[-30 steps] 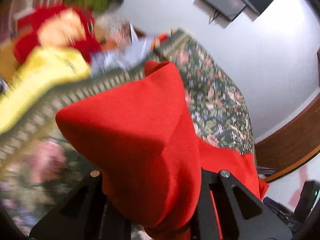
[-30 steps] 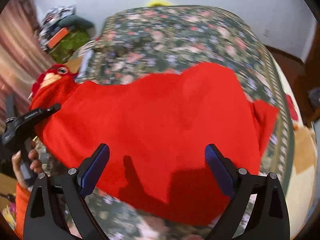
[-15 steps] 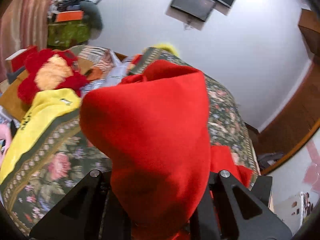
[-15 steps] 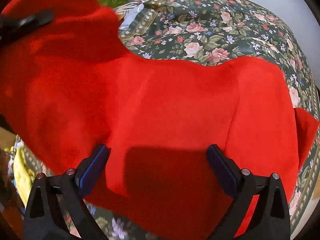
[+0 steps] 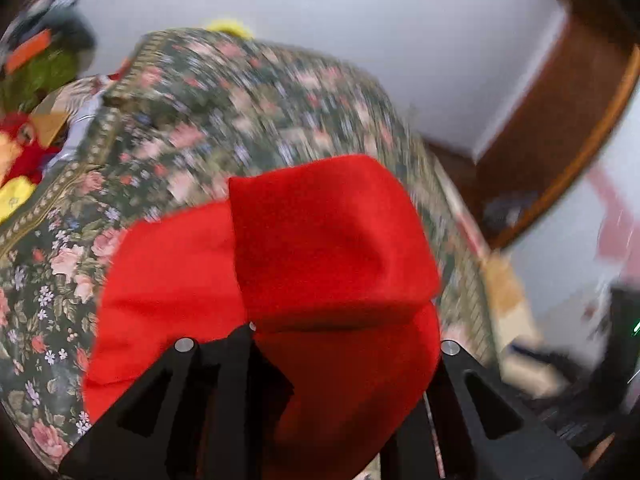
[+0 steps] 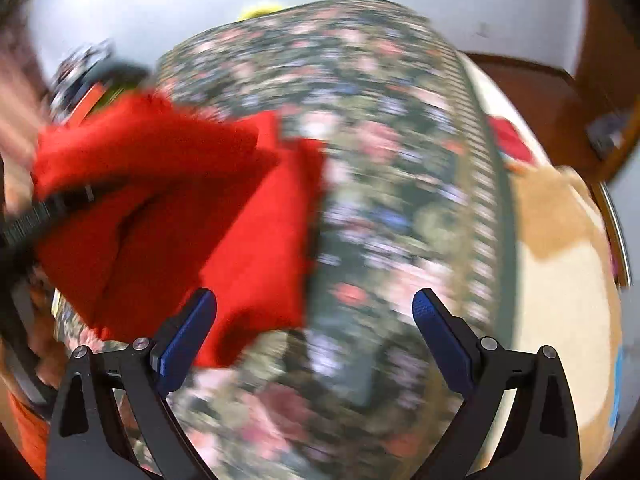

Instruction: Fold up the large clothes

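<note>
A bright red fleece garment [image 5: 332, 248] lay partly doubled over on a bed spread with a dark green floral cover [image 5: 192, 120], one fold already laid across the rest, as seen from the left wrist camera. The left gripper [image 5: 344, 344] held a bunch of the red cloth between its black fingers, which were pinched on the fabric, though the cloth hid the tips themselves. From the right wrist camera, the same garment sat toward the cover's left side, bunched and lifted where the other tool gripped it. The right gripper [image 6: 314, 316] hung released, its blue-padded fingers [image 6: 188, 332] spread wide with nothing between them, the left pad just at the garment's near edge.

By the look of it, the folding was under way but not finished: at least one fold was in, the bundle was loose and uneven, and further folds and smoothing remained. Both views were motion-blurred.
</note>
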The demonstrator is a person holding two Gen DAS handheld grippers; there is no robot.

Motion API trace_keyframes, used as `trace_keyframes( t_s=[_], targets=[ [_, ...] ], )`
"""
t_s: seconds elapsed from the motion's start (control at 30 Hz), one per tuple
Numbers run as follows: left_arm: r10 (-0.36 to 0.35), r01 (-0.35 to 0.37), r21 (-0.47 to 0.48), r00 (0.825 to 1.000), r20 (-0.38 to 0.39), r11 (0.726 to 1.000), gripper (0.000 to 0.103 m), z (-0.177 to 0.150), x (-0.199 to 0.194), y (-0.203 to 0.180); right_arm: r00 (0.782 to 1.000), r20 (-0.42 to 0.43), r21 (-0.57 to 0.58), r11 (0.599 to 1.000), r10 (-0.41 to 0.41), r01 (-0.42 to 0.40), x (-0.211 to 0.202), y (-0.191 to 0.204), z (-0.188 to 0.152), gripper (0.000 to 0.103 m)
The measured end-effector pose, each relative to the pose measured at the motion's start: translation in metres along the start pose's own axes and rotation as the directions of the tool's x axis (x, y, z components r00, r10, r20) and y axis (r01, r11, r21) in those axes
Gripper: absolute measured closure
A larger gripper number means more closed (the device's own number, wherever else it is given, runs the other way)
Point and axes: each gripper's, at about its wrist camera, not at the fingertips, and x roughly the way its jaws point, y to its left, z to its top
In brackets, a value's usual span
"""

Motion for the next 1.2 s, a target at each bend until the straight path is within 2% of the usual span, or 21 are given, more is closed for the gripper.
trace_keyframes(
  t_s=[0.07, 0.13, 0.17, 0.2, 0.23, 0.37, 0.43, 0.53, 0.77, 0.87, 0.93, 1.03, 1.1, 1.2],
  targets=[
    [0.066, -0.061, 0.119, 0.997, -0.042, 0.991, 0.087, -0.017, 0.014, -0.02, 1.0, 0.001, 0.053, 0.999, 0.004, -0.004, -0.006, -0.021, -0.005, 0.005],
    [0.096, -0.077, 0.185, 0.991, -0.093, 0.98, 0.074, -0.029, 0.022, -0.029, 1.0, 0.003, 0.081, 0.997, 0.004, -0.005, -0.01, -0.031, -0.01, 0.005],
    [0.085, -0.06, 0.205, 0.99, -0.112, 0.977, 0.068, -0.036, 0.021, -0.031, 1.0, 0.006, 0.087, 0.996, 0.005, -0.006, -0.012, -0.033, -0.012, 0.005],
    [0.051, -0.022, 0.216, 0.99, -0.13, 0.976, 0.054, -0.04, 0.017, -0.031, 1.0, 0.008, 0.089, 0.996, 0.007, -0.007, -0.014, -0.035, -0.013, 0.005],
    [0.004, 0.029, 0.217, 0.988, -0.152, 0.976, 0.046, -0.044, 0.013, -0.033, 1.0, 0.008, 0.089, 0.996, 0.01, -0.011, -0.015, -0.034, -0.014, 0.005],
    [-0.056, 0.1, 0.245, 0.982, -0.178, 0.964, 0.044, -0.055, -0.014, -0.04, 0.999, 0.023, 0.077, 0.996, 0.033, -0.034, -0.028, -0.026, -0.021, 0.005],
    [-0.108, 0.15, 0.228, 0.976, -0.187, 0.962, 0.041, -0.058, -0.032, -0.037, 0.998, 0.032, 0.06, 0.997, 0.047, -0.049, -0.033, -0.019, -0.021, 0.005],
    [-0.141, 0.167, 0.194, 0.98, -0.139, 0.967, 0.035, -0.056, -0.063, -0.025, 0.996, 0.045, 0.027, 0.996, 0.078, -0.079, -0.038, -0.004, -0.02, 0.005],
    [-0.079, 0.08, 0.116, 0.997, -0.014, 0.99, 0.031, -0.039, -0.106, 0.033, 0.988, 0.007, -0.036, 0.987, 0.157, -0.156, -0.022, 0.043, -0.015, 0.005],
    [0.0, -0.003, 0.072, 0.999, 0.032, 0.997, 0.031, -0.036, -0.113, 0.065, 0.98, -0.025, -0.047, 0.979, 0.198, -0.199, -0.007, 0.066, -0.012, 0.005],
    [0.058, -0.059, 0.029, 0.998, 0.028, 0.998, 0.031, -0.036, -0.105, 0.088, 0.974, -0.053, -0.041, 0.974, 0.222, -0.224, 0.004, 0.078, -0.01, 0.005],
    [0.1, -0.1, -0.031, 0.995, -0.02, 0.994, 0.031, -0.04, -0.084, 0.116, 0.963, -0.089, -0.031, 0.966, 0.254, -0.258, 0.021, 0.094, -0.007, 0.005],
    [0.086, -0.089, -0.067, 0.995, -0.048, 0.994, 0.03, -0.047, -0.069, 0.129, 0.957, -0.113, -0.017, 0.962, 0.268, -0.271, 0.033, 0.101, -0.005, 0.005],
    [0.034, -0.042, -0.122, 0.997, -0.071, 0.992, 0.019, -0.056, -0.05, 0.14, 0.946, -0.139, 0.009, 0.956, 0.292, -0.294, 0.046, 0.108, -0.004, 0.005]
  ],
)
